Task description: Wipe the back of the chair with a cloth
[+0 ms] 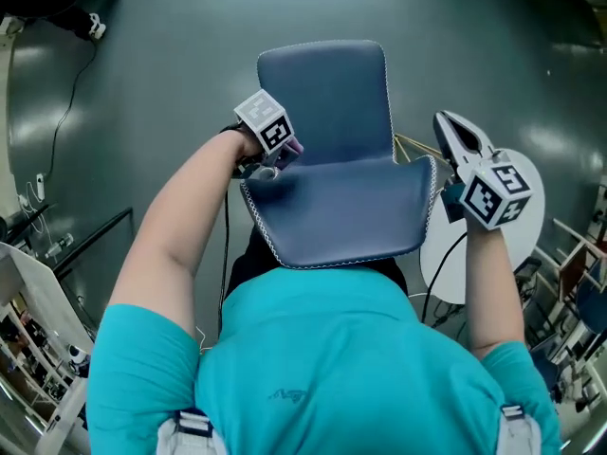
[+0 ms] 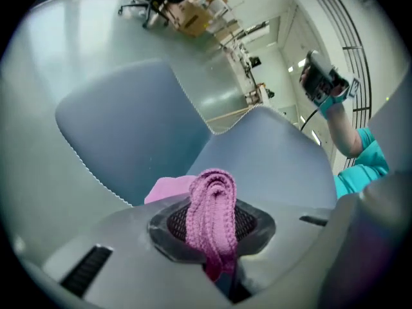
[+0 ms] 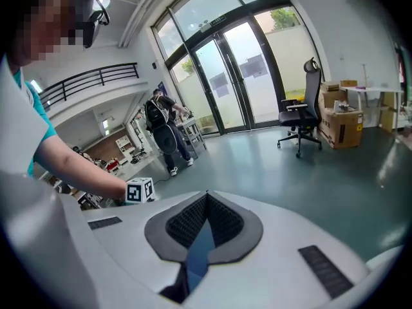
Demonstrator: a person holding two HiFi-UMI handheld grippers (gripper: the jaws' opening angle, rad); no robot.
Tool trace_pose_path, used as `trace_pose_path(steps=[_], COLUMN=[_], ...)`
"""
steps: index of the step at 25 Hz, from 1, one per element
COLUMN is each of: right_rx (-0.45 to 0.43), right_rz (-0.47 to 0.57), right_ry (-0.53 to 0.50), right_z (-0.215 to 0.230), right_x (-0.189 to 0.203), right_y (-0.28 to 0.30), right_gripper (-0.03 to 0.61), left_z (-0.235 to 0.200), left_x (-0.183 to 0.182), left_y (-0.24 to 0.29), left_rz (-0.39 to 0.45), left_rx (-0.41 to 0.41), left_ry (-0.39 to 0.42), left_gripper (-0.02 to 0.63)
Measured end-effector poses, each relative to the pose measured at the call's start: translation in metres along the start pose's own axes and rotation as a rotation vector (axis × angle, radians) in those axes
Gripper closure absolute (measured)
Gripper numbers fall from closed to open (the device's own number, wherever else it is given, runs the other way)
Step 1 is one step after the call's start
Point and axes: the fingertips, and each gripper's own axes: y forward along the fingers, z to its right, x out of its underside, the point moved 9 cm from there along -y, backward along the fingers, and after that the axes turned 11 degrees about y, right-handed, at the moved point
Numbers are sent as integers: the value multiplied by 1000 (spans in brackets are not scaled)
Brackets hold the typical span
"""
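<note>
The blue chair stands just in front of me, its seat point(image 1: 322, 93) farther off and its back point(image 1: 341, 211) nearer. My left gripper point(image 1: 275, 154) is at the back's left edge, near where it joins the seat, shut on a pink cloth point(image 1: 292, 148). In the left gripper view the folded cloth point(image 2: 211, 208) sticks up between the pads, close before the chair back point(image 2: 270, 159). My right gripper point(image 1: 457, 140) is raised off the back's right edge. In its own view the right gripper point(image 3: 206, 198) is shut with nothing held.
A round white table point(image 1: 493, 240) stands to the right of the chair, with a cable running under it. Across the grey floor the right gripper view shows an office chair point(image 3: 302, 121), cardboard boxes point(image 3: 341, 124), a standing person point(image 3: 164, 134) and glass doors.
</note>
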Motion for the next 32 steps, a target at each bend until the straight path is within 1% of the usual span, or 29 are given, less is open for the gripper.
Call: trace_pose_path(steps=[1, 3, 9, 12, 17, 19, 23, 28, 30, 32], right_rx=[6, 22, 60, 68, 102, 120, 106, 44, 21, -6], right_rz=[7, 16, 70, 91, 120, 144, 196, 210, 204, 190], right_ry=[-10, -25, -4, 9, 13, 7, 20, 4, -21, -52], right_z=[-8, -24, -75, -100, -136, -146, -153, -143, -134, -123], right_x=[-3, -7, -16, -21, -30, -37, -47, -55, -60, -65], right_y=[-4, -11, -24, -32, -54, -65, -91, -136, -154, -172], right_gripper=[586, 586, 586, 586, 586, 586, 586, 586, 586, 586], left_z=[10, 31, 75, 100, 143, 159, 195, 254, 282, 310], left_x=[-5, -8, 13, 31, 63, 72, 76, 68, 60, 51], left_y=[-17, -49, -125, -150, -180, -189, -203, -213, -217, -216], left_rz=[51, 123, 262, 332, 484, 529, 594, 687, 748, 817], left_rx=[-9, -24, -88, -107, -87, -94, -141, -252, -295, -342], left_ry=[14, 50, 148, 183, 196, 211, 236, 256, 262, 249], left_gripper=[555, 555, 555, 555, 555, 555, 555, 555, 555, 555])
